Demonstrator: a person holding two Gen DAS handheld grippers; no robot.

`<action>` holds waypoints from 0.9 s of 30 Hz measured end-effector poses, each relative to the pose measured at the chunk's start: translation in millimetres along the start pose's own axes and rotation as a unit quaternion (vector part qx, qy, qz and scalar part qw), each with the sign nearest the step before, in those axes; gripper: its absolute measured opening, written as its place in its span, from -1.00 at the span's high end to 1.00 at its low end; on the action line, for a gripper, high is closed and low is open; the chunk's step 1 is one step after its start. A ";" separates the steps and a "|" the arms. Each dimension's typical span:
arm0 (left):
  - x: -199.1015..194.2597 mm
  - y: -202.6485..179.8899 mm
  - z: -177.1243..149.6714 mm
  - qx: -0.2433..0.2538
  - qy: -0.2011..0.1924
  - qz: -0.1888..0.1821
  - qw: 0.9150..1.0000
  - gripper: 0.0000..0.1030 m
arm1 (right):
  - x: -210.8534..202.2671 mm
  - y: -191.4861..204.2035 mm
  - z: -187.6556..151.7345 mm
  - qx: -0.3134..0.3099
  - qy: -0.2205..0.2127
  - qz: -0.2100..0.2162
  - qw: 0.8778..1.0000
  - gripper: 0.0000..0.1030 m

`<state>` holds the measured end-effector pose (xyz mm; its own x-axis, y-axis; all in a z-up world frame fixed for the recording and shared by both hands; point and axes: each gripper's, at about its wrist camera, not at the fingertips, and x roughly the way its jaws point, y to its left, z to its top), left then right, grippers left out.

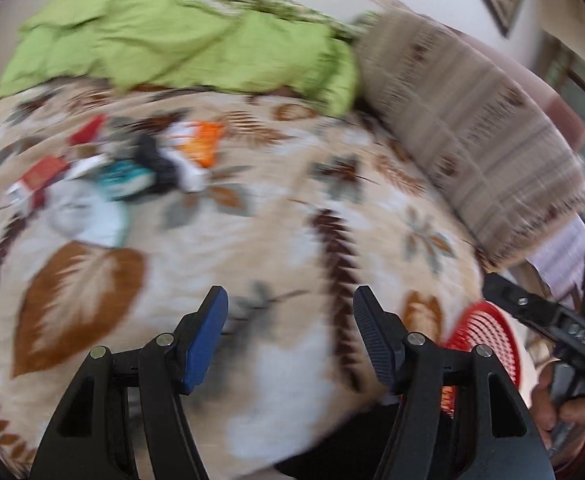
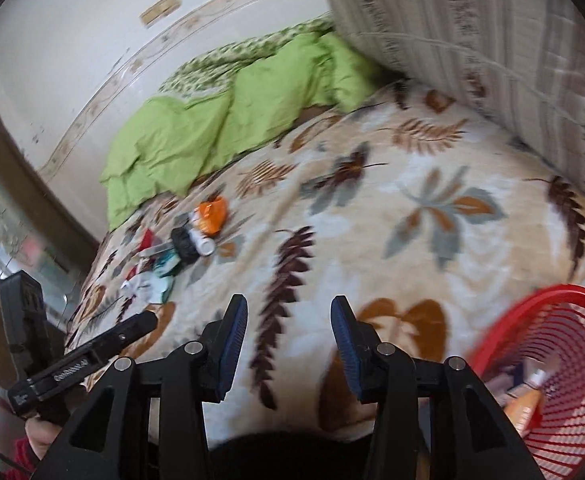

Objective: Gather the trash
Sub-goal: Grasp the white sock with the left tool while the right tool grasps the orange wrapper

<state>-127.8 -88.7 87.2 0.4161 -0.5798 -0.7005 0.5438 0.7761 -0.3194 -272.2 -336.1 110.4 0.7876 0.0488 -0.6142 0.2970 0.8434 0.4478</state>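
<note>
- I see a big bed blanket (image 2: pixel 372 248) in cream with brown and grey leaves; it fills most of both views.
- A crumpled bright green sheet (image 1: pixel 172 36) lies on the far side of it, at about 11 o'clock in my left view.
- A striped beige and brown cushion (image 1: pixel 472 136) leans at 2 o'clock there.
- A red plastic mesh basket (image 2: pixel 564 360) sits at 4 o'clock in my right view, just past the blanket's edge. Some wrappers are inside it, too blurry to name.
- The pile of trash (image 2: pixel 180 248) lies on the blanket at 10 o'clock: an orange wrapper (image 2: pixel 212 214), a black lump, a teal pack and white scraps, all touching.
- My left gripper (image 1: pixel 290 312) has its blue pads standing apart with nothing between them.
- My right gripper (image 2: pixel 290 320) is the same: partly open and holding nothing, above the blanket.
- Both grippers are well apart from the trash.
</note>
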 end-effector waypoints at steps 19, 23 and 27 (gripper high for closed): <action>46.4 170.9 54.3 -0.102 -0.029 0.122 0.987 -0.25 | 133.3 112.0 26.4 -0.069 0.077 0.042 0.994 0.05; 71.3 177.1 56.2 -0.106 -0.005 0.114 0.988 0.15 | 163.7 120.6 50.7 -0.070 0.075 0.041 0.994 -0.20; 65.5 174.7 56.4 -0.100 -0.017 0.121 0.987 0.43 | 203.6 129.6 75.7 -0.075 0.065 0.033 0.995 -0.27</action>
<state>35.5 -5.0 21.5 0.5414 -0.3775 -0.7513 0.2718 0.9241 -0.2685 -32.5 -257.4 92.6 0.7234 0.1670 -0.6699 0.1552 0.9061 0.3935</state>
